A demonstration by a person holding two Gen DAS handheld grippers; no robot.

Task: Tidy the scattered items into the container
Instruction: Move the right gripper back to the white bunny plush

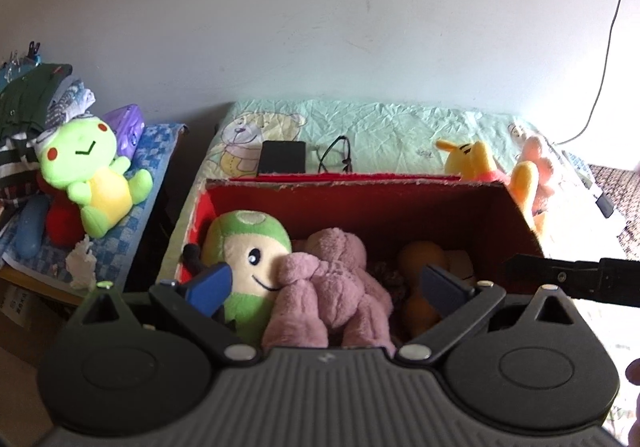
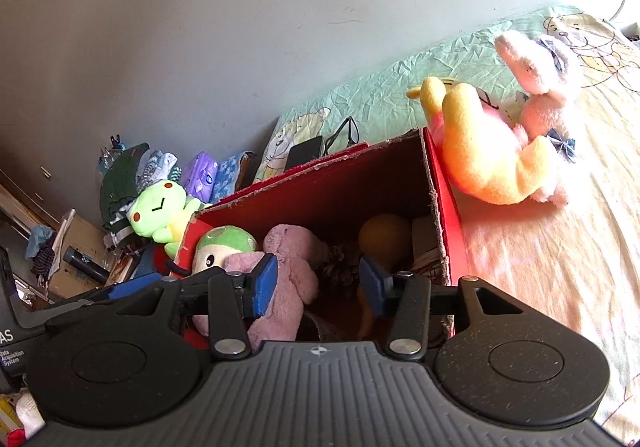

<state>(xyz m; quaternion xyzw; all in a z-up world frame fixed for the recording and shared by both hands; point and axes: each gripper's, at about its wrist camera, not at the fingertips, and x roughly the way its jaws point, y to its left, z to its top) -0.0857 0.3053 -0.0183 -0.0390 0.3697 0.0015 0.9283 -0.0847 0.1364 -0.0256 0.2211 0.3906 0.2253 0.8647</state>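
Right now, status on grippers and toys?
Left gripper open, right gripper open, both empty. Yellow bear plush and pink rabbit plush outside red cardboard box. Path clear.

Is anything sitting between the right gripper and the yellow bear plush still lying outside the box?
Yes. The right gripper, open, hangs over the red box, and the box's right wall stands between it and the yellow bear plush on the bedsheet. A pink plush lies against the bear's far side.

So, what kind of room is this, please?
Probably a bedroom: a bed with a cartoon bear sheet, soft toys in a red box, and folded clothes piled beside the bed.
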